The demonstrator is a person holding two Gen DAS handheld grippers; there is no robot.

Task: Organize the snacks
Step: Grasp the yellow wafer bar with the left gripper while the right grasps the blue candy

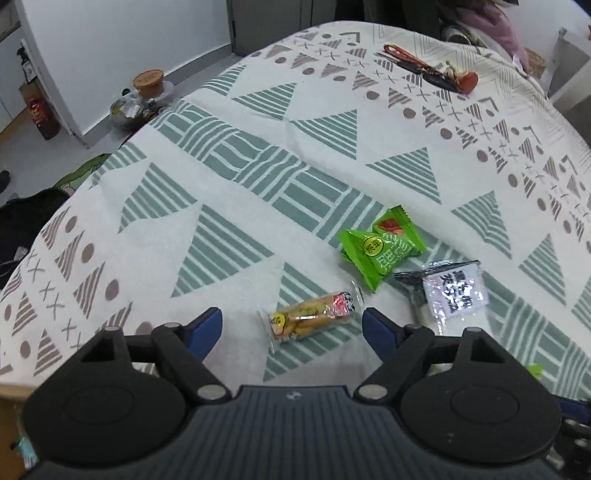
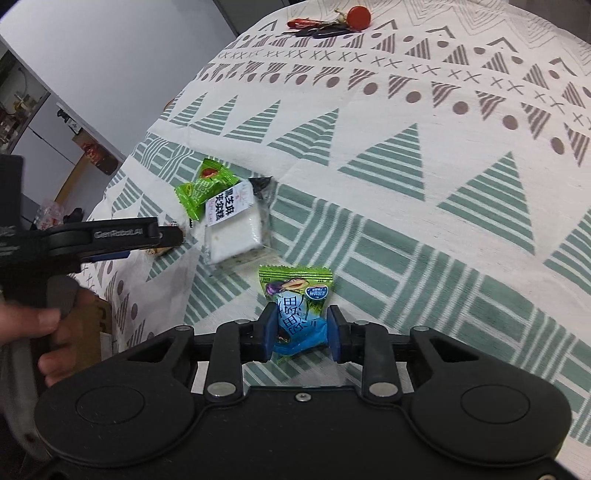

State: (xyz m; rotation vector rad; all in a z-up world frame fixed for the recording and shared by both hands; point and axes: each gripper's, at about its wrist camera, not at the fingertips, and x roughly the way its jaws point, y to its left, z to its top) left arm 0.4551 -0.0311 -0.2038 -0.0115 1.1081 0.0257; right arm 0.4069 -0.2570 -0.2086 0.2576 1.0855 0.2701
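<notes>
On the table draped in a cream cloth with green and brown triangle patterns (image 1: pixel 258 147), several wrapped snacks are lying near the front edge. The right gripper (image 2: pixel 301 330) is pinching a blue-and-green plastic snack packet (image 2: pixel 295 306) between its blue pads (image 2: pixel 266 332), its jaws drawn in close against the wrapper's sides, with the packet's green top pointing away from the camera. Just beyond it, to the left, a white cake in clear wrapping with black lettering (image 2: pixel 232 225) is resting on the cloth, touching a bright green crinkled sachet (image 2: pixel 201 186) on its far side. The left gripper (image 1: pixel 291 328) is hovering with its jaws spread wide and holding nothing; a clear-wrapped roll of golden biscuits (image 1: pixel 314 317) is lying between and just ahead of its blue fingertips (image 1: pixel 207 328). In the right wrist view a person's hand (image 2: pixel 33 325) is gripping that tool's handle. Far across the table, a bunch of keys with a red round tag (image 2: pixel 332 20) is sitting well apart from the snacks.
</notes>
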